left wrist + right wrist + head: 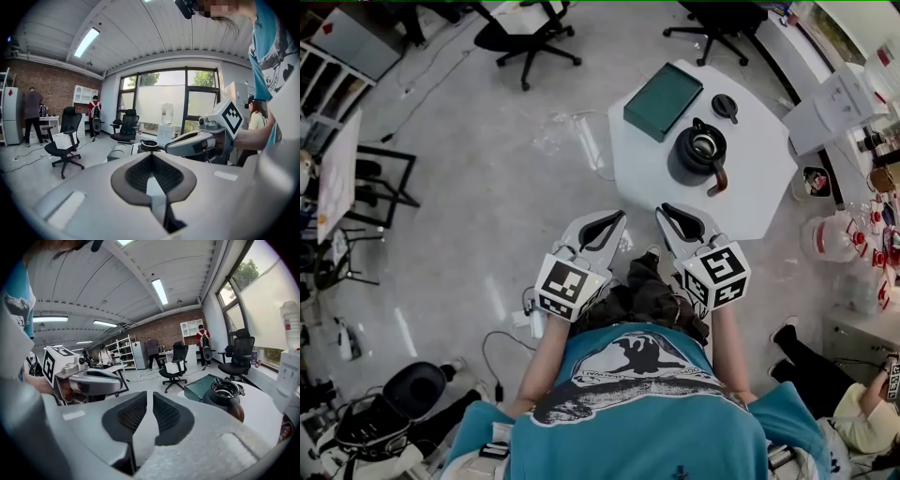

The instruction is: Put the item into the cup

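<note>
A black cup-like pot (701, 150) with a brown handle stands on the white table (750, 197); it also shows as the pot (225, 394) in the right gripper view and the pot (149, 144) in the left gripper view. A small black round item (725, 106) lies behind it. My left gripper (614, 217) hangs over the floor just left of the table, its jaws shut on nothing. My right gripper (666, 211) hovers at the table's near edge, short of the pot, jaws together and empty.
A dark green box (664, 100) lies on the table's far left. Office chairs (530, 37) stand on the grey floor beyond. At the right are a white cabinet (839, 103), bottles (830, 239) and a seated person (853, 412). Cables (502, 352) trail on the floor.
</note>
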### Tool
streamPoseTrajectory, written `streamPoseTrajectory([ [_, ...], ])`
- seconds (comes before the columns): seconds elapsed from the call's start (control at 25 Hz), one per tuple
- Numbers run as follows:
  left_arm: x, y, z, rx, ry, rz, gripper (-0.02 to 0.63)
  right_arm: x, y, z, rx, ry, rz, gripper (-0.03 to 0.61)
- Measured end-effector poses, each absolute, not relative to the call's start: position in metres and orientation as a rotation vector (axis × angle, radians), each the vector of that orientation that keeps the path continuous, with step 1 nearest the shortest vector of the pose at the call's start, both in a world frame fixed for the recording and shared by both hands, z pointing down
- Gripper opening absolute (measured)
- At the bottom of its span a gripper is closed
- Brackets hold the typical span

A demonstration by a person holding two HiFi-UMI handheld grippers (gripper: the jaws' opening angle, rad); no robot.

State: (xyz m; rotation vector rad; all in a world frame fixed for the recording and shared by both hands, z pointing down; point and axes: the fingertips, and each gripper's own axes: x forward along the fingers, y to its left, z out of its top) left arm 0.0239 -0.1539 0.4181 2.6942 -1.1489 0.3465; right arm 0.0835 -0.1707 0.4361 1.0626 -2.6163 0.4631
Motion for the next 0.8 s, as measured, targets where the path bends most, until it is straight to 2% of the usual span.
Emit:
streamPoseTrajectory([
  [0.8,-0.017,-0.072,0.425,2.659,-1.247,0.308,0.012,0.037,-0.081,0.441,0.977,-2.732,0.573,0.049],
])
